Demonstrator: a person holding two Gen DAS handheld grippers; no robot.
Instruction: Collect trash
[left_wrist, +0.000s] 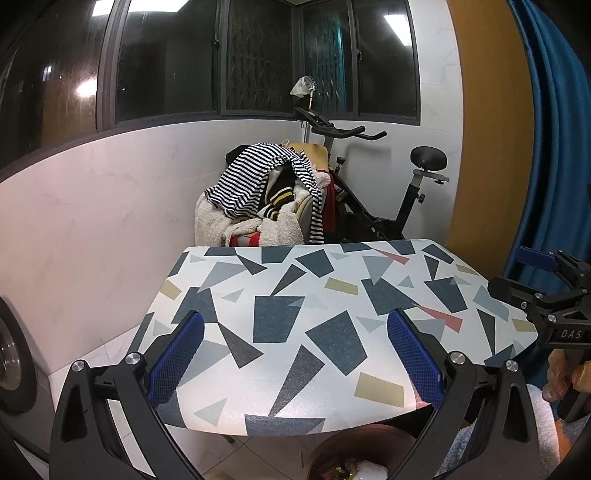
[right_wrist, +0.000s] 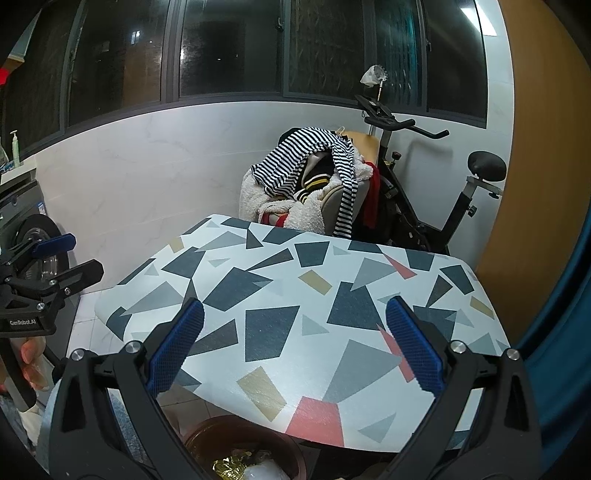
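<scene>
A small table (left_wrist: 332, 295) (right_wrist: 295, 295) with a geometric patterned top stands in front of both grippers, bare of any object. Below its near edge sits a brown bin (left_wrist: 354, 446) (right_wrist: 236, 439) holding crumpled trash (right_wrist: 243, 469), gold foil and white wrappers. My left gripper (left_wrist: 295, 350) hovers open over the table's near edge with nothing between its blue pads. My right gripper (right_wrist: 295, 343) is also open and empty above the tabletop. Each gripper shows in the other's view: the right gripper (left_wrist: 546, 291) at the right edge, the left gripper (right_wrist: 44, 273) at the left edge.
A chair piled with clothes, a striped shirt (left_wrist: 255, 184) on top, stands behind the table. An exercise bike (left_wrist: 391, 192) is at the back right. A washing machine (right_wrist: 33, 229) is at the left, a blue curtain (left_wrist: 550, 147) at the right. White tiled floor lies left of the table.
</scene>
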